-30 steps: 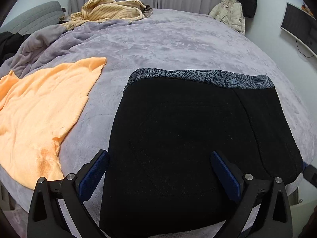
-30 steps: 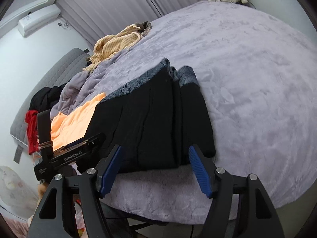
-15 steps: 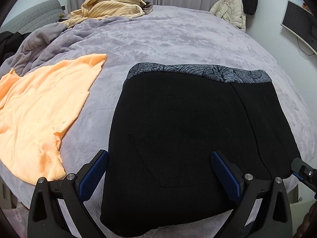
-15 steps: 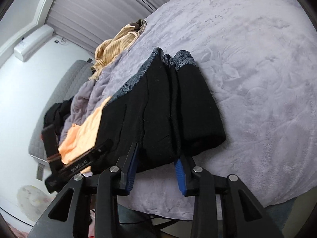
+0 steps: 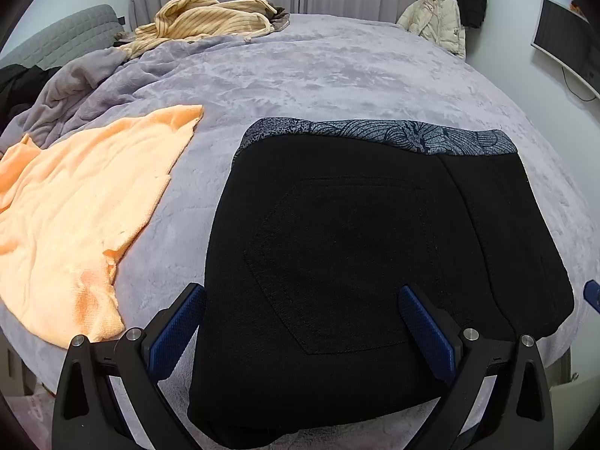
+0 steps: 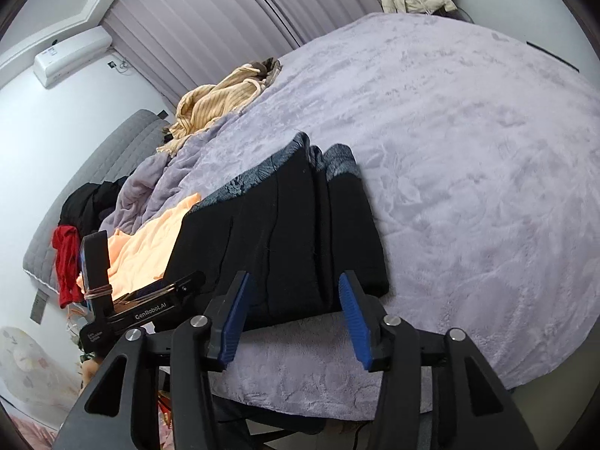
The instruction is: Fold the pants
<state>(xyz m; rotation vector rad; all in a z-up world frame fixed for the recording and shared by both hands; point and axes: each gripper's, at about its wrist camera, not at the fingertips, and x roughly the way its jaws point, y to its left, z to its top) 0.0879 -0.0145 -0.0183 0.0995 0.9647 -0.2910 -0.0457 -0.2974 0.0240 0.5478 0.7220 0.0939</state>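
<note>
The black pants (image 5: 356,262), folded into a compact stack, are laid at lower centre on the bed (image 5: 337,75); both the left gripper (image 5: 300,322) and the right gripper (image 6: 292,315) are held with fingers spread, nothing pinched, presumably released.

- You had one pair of black pants (image 5: 348,262) folded near the bed's (image 5: 337,71) front edge.
- One orange towel (image 5: 75,210) lay at its left edge.
- One striped yellow garment (image 5: 210,18) sat at the far edge.
- You held two grippers: left gripper (image 5: 300,322), right gripper (image 6: 292,315).

folded black pants (image 6: 285,240) before parted right gripper (image 6: 294,322)
</note>
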